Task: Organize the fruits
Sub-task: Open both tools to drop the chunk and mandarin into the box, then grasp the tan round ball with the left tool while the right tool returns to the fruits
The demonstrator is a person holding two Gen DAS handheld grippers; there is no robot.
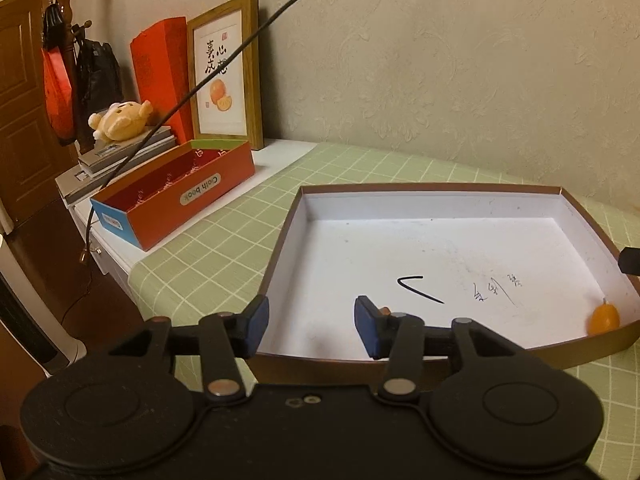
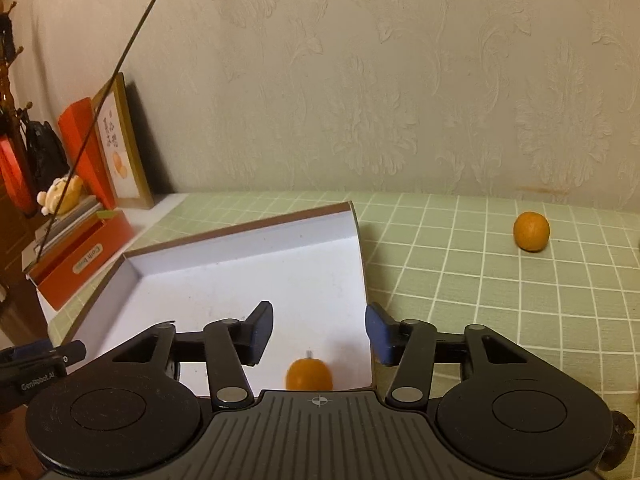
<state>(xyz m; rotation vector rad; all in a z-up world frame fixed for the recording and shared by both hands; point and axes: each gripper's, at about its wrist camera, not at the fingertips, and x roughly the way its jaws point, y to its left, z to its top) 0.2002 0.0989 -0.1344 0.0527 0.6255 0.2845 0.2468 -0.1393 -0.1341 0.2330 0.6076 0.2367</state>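
Your left claw [image 1: 308, 326] stood open and empty over the near left corner of the shallow cardboard box [image 1: 436, 208], brown outside and matte white inside, with pen marks on its floor. A small, smooth, glossy orange fruit [image 1: 603, 319] with a short stem lay in the box's near right corner. Your right claw [image 2: 319, 332] was likewise open, holding nothing, above that fruit. A second, rounder orange [image 2: 531, 231] with dimpled skin sat well apart on the green checked bench cloth [image 2: 480, 292].
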